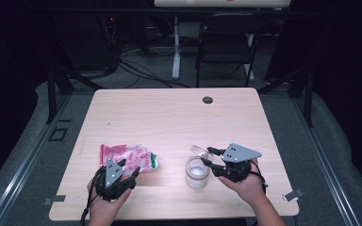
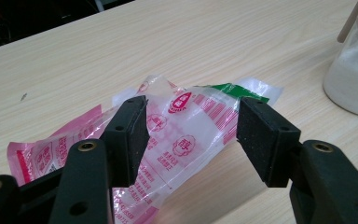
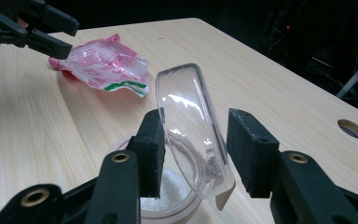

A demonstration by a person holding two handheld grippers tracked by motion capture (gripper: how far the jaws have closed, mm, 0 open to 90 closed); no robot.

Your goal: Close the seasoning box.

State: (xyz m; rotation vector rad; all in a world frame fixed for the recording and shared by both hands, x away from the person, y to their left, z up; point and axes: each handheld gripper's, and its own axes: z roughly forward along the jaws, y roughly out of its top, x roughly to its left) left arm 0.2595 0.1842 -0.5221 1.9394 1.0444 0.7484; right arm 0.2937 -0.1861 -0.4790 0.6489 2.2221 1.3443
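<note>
Right now the jar of white powder stands near the front edge of the table, and everything else sits around it. Its clear hinged lid is flipped up on edge above the jar's mouth, tilted, and in the right gripper view it stands between the two black jaws. The right gripper hovers just right of the jar, its jaws apart; the lid leans close against one pad while the other pad stands clear of it, so the lid is not pinched. To the left of the jar, well apart from it, lies a crumpled pink and white plastic packet with a green end pointing toward the jar. The left gripper sits at the packet's near edge, left of the jar, with its jaws spread wide; in the left gripper view the packet lies on the table between and beyond the pads, and neither pad presses on it.
</note>
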